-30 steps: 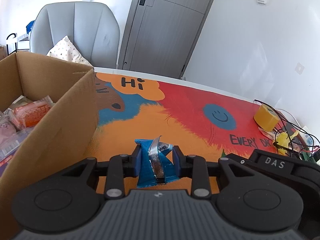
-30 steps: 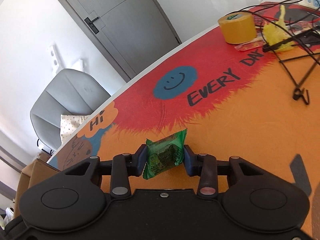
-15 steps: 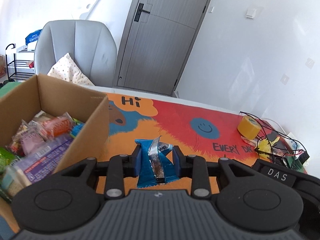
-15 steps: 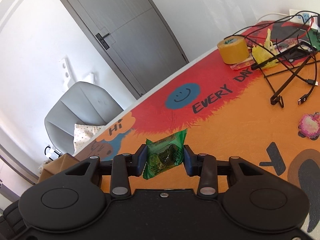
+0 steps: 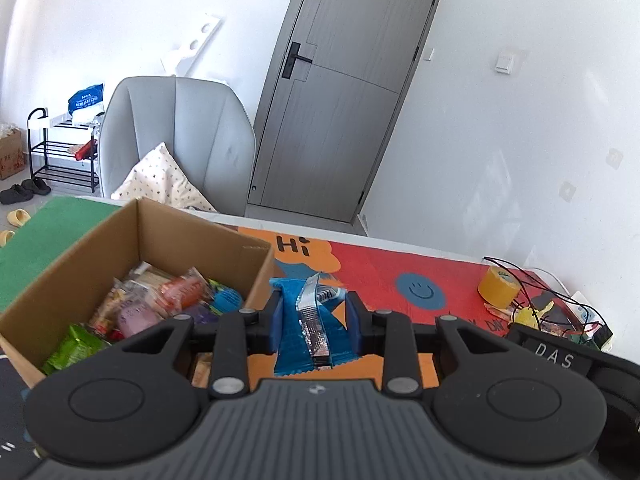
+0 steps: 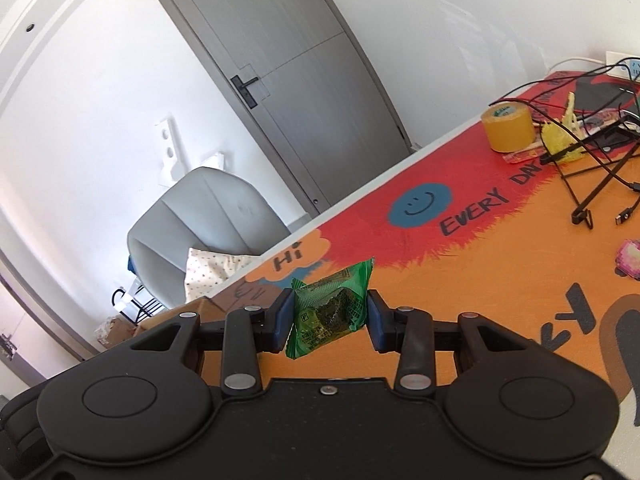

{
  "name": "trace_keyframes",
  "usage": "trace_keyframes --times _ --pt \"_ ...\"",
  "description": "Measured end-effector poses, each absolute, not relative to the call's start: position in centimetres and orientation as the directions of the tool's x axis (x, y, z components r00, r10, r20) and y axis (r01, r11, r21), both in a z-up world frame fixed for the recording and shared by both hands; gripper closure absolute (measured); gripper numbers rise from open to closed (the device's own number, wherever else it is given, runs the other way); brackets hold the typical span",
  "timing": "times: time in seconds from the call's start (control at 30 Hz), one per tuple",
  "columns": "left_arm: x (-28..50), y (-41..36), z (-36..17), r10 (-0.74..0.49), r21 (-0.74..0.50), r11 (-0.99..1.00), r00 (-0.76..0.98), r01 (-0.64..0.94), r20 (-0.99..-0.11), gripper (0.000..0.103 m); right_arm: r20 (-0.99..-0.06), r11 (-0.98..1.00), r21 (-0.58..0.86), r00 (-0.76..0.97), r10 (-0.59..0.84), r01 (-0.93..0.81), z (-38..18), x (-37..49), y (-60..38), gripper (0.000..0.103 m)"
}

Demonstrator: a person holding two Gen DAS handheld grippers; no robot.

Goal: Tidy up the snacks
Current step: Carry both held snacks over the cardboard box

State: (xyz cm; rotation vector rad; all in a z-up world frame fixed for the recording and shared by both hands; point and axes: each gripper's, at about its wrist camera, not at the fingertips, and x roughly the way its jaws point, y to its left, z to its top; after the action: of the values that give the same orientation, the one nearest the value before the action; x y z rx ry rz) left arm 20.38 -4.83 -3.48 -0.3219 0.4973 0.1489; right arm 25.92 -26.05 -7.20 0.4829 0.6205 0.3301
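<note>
Both rigs ride higher than a second ago. The left view has lifted from the outer wall of the cardboard box to look down into it; the right view now takes in more of the surface.

Box, landmark: open-topped, already carrying a heap of wrapped snacks, so much of the sorting looks done. Two packets are not yet in. Left tongs, just right of the box's near corner, are clamped on a blue packet with a silver seam. Right tongs are clamped on a green packet, held above the surface, apparently further right of the box.

One small pink item lies well right of the box; possibly a snack, too small to tell.

Only the left view shows the box contents. The right view shows just a box corner, plus the pink item, cables and tape roll.
</note>
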Motion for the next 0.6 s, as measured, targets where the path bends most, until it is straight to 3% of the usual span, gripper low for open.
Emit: trace_keyframes --times 0.6 --pt "17.5 1.3 -1.7 0.143 -0.264 0.917 0.866 -0.298 -0.48 0.072 -0.438 0.817 0.506 0.734 0.52 -0.276 -4.9 24.3 -20.7 0.064"
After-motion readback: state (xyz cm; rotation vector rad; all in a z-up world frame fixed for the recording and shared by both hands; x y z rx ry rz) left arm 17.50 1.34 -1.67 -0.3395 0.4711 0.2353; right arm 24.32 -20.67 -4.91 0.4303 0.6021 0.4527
